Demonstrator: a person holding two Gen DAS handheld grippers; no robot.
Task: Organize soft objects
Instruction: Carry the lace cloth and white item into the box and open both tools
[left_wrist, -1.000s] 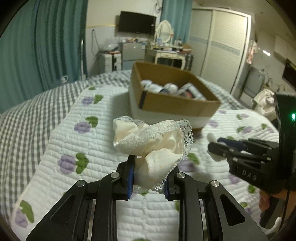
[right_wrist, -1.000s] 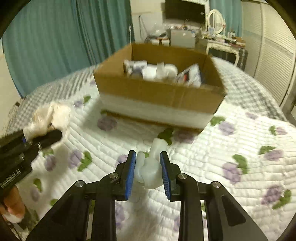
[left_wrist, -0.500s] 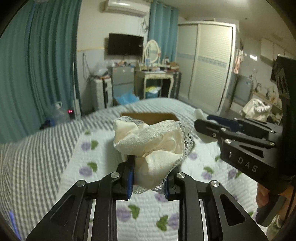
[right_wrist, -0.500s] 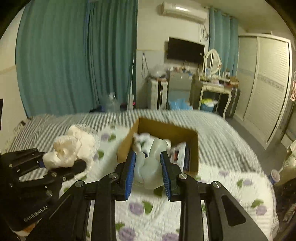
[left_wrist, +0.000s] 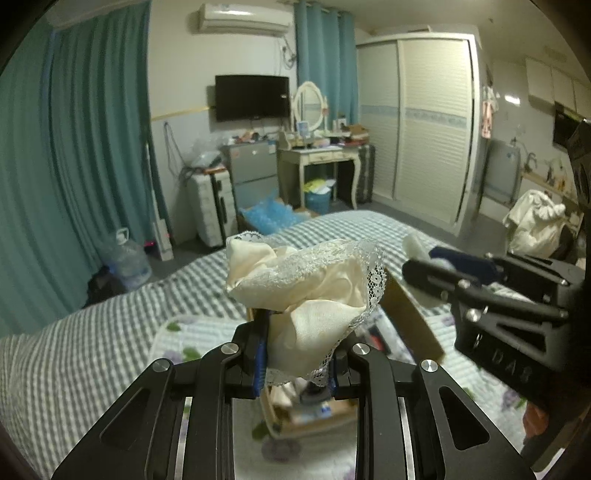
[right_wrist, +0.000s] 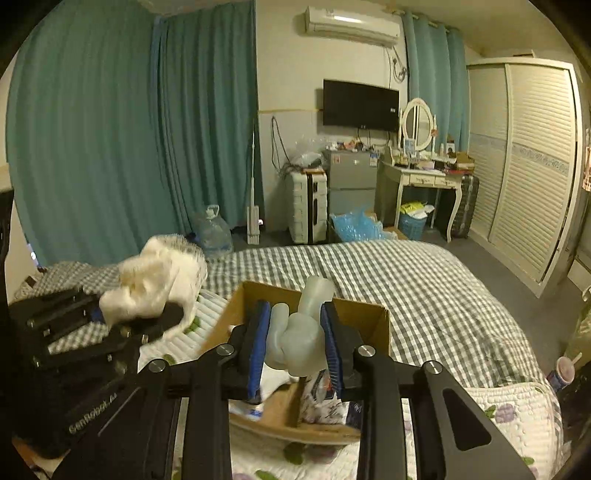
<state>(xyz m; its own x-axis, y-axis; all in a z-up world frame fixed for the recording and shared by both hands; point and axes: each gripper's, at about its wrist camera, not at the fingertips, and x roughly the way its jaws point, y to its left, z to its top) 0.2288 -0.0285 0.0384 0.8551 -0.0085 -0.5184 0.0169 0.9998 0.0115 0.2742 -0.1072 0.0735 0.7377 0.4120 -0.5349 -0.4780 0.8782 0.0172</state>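
My left gripper (left_wrist: 297, 360) is shut on a cream lace-trimmed cloth (left_wrist: 306, 291), held above the cardboard box (left_wrist: 410, 317). It also shows at the left of the right wrist view (right_wrist: 147, 291). My right gripper (right_wrist: 295, 350) is shut on a pale translucent soft toy (right_wrist: 303, 332), held over the open box (right_wrist: 229, 317), which holds several white and printed soft items. The right gripper shows at the right of the left wrist view (left_wrist: 436, 266).
The box sits on a white floral quilt (right_wrist: 517, 406) over a grey checked bedspread (right_wrist: 424, 280). Beyond the bed are teal curtains (right_wrist: 110, 129), a suitcase (right_wrist: 306, 206), a dressing table (right_wrist: 421, 177) and a wardrobe (right_wrist: 532, 166).
Both grippers have risen and moved forward over the box with their loads. The box now lies below and close under the fingers instead of ahead.
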